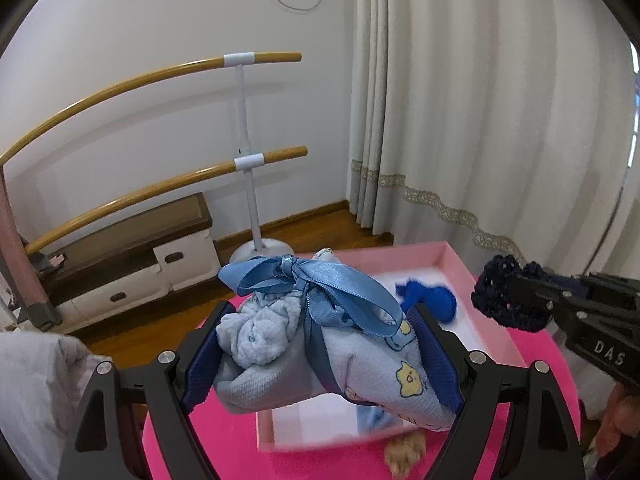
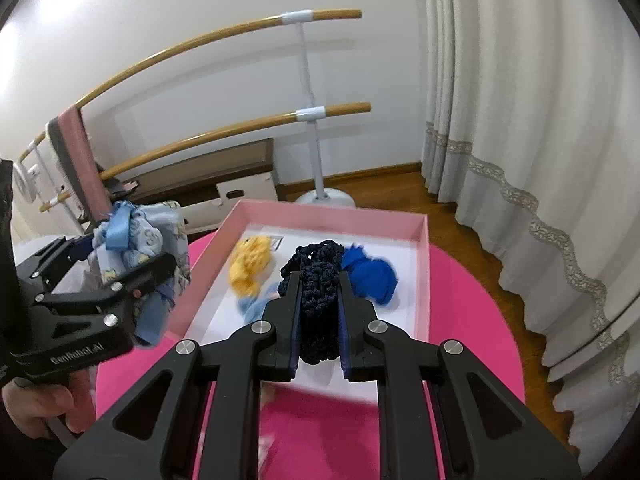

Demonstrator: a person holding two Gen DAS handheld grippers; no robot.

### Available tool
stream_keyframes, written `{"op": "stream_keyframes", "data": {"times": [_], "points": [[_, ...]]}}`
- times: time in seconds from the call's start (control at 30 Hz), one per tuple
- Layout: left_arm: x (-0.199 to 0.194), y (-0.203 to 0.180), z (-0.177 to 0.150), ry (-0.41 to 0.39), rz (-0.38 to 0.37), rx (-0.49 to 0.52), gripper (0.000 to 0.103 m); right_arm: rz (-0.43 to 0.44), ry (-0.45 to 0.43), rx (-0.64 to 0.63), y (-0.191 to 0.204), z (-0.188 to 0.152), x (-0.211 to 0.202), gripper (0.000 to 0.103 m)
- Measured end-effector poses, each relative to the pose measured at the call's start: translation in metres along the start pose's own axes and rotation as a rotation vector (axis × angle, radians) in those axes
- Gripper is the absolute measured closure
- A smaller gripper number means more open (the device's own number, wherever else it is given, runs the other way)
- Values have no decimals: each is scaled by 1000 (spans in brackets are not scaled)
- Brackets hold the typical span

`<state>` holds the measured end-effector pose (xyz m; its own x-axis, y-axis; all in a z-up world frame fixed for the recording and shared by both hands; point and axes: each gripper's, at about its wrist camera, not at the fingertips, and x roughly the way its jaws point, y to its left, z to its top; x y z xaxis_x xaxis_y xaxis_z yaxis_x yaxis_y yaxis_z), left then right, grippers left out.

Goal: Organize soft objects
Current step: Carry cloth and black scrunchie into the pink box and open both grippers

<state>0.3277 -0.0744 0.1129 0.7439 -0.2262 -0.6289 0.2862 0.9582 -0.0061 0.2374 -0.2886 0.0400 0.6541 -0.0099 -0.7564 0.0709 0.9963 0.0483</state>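
Note:
My left gripper (image 1: pixel 320 344) is shut on a light blue cloth bundle (image 1: pixel 360 368) tied with a blue satin ribbon (image 1: pixel 316 280), held above the near end of the pink box (image 1: pixel 456 264). It also shows in the right wrist view (image 2: pixel 140 248), left of the box. My right gripper (image 2: pixel 319 280) is shut on a dark navy crocheted piece (image 2: pixel 318 280), held over the pink box (image 2: pixel 332 212). In the box lie a bright blue fabric piece (image 2: pixel 372 272), a yellow fluffy piece (image 2: pixel 250 264) and a pale blue piece (image 2: pixel 252 306).
The box sits on a round hot-pink table (image 2: pixel 472 320). Behind stand a ballet barre (image 2: pixel 308 112), a low wooden bench (image 1: pixel 132 248), and white curtains (image 2: pixel 520 120) at the right. A white cushion (image 1: pixel 36 392) lies at the left.

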Motion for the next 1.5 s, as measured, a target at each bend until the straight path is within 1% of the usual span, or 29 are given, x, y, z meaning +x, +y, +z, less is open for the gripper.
{"op": "stream_keyframes", "data": {"times": [0.13, 0.4, 0.57, 0.67, 0.7, 0.73, 0.77, 0.8, 0.87, 0.9, 0.93, 0.97, 1.03, 1.07, 1.1, 1.2, 1.37, 1.5], "points": [[36, -2, 21, 28, -3, 2, 20, -21, 34, 19, -16, 16, 27, 89], [114, -11, 50, 104, -1, 13, 20, -53, 97, 61, -44, 39, 84, 89], [159, -22, 72, 145, 0, 36, 20, -64, 145, 77, -54, 45, 116, 87], [185, -30, 82, 177, 3, 53, 19, -65, 157, 93, -60, 42, 127, 81], [192, -32, 85, 188, 5, 56, 18, -62, 158, 99, -61, 42, 129, 74], [200, -36, 88, 194, 5, 58, 17, -60, 159, 101, -62, 41, 131, 69], [205, -38, 90, 201, 4, 61, 16, -58, 161, 101, -63, 39, 133, 66], [213, -39, 93, 209, 8, 64, 14, -56, 159, 104, -64, 38, 134, 60], [219, -40, 96, 216, 14, 66, 14, -62, 158, 106, -66, 36, 134, 53], [217, -40, 96, 212, 16, 64, 13, -66, 156, 112, -67, 34, 134, 45], [217, -40, 97, 207, 20, 60, 9, -68, 151, 124, -70, 33, 132, 36], [216, -39, 101, 202, 33, 55, 7, -68, 147, 134, -73, 33, 132, 31], [211, -40, 98, 192, 38, 51, 1, -71, 140, 157, -78, 30, 127, 12], [207, -41, 98, 182, 33, 49, 0, -72, 134, 165, -80, 28, 125, 8], [204, -41, 102, 168, 33, 49, 0, -79, 127, 170, -81, 27, 121, 0], [186, -44, 97, 132, 70, 56, 0, -59, 102, 177, -79, 25, 109, 0], [154, -48, 98, 63, 91, 45, 0, -56, 65, 164, -63, 22, 86, 0], [123, -46, 85, 16, 111, 27, 0, -49, 33, 150, -45, 17, 67, 0]]}}
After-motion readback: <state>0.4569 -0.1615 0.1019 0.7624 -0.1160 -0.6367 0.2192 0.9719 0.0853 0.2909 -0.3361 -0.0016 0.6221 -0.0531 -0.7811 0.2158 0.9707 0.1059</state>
